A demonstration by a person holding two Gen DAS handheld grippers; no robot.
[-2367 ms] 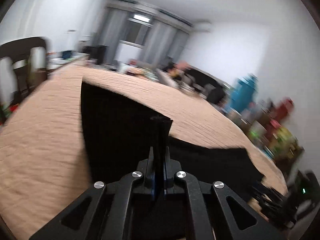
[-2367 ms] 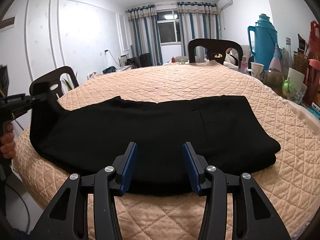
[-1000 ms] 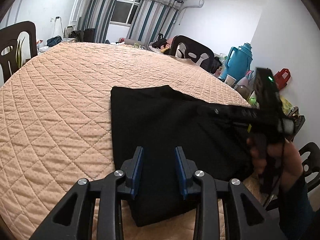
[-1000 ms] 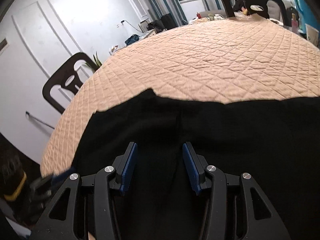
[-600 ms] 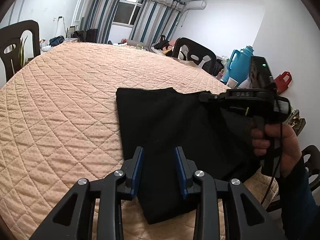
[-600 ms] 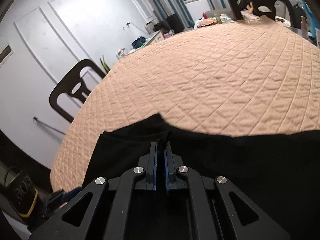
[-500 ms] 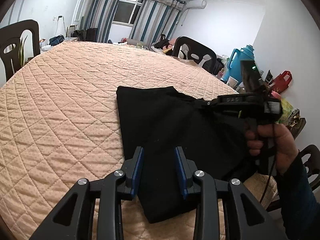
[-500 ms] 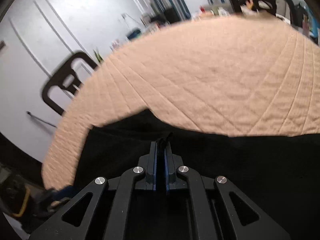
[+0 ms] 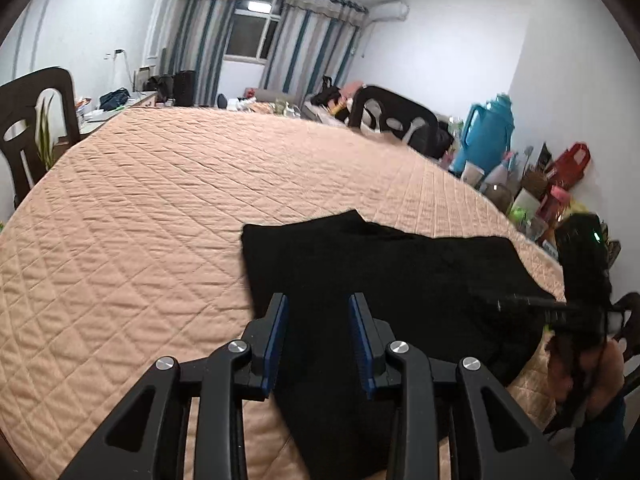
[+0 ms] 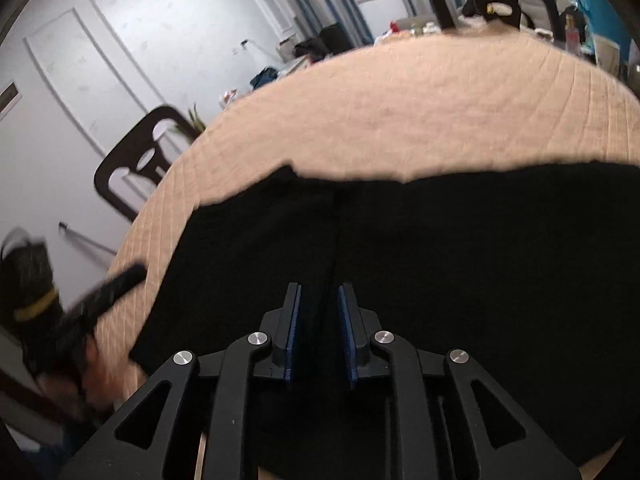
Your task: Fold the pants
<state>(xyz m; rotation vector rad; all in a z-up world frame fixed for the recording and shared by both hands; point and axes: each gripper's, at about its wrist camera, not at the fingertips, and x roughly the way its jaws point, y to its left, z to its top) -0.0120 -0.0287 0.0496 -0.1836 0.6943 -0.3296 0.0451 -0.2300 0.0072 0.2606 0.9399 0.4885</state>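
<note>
Up close, our left tongs [image 9: 318, 334] stand partly open above the near edge of the black pants [image 9: 384, 280], their blue pads apart with only the cloth seen beyond the gap and nothing pinched. Our right tongs [image 10: 319, 330] have just been opening after a tight close; their pads now stand a little apart, and a dark fold of the pants [image 10: 440, 280] runs up through the gap, though we cannot tell whether the pads touch it. From the left wrist view we see the right tongs as a blurred black body with a green light at the right edge, held by a hand [image 9: 596, 372] just off the pants' right end. From the right wrist view the left tongs show blurred at the lower left, beside the pants' left end. The pants lie folded into a broad dark slab near our edge of the worktop [image 9: 160, 220], which wears a quilted peach cover. Farther out, dark chairs [image 10: 136, 160] stand around the worktop, a teal thermos jug [image 9: 486, 136] rises among clutter at the right, and striped curtains [image 9: 200, 36] frame a window on the far wall.
</note>
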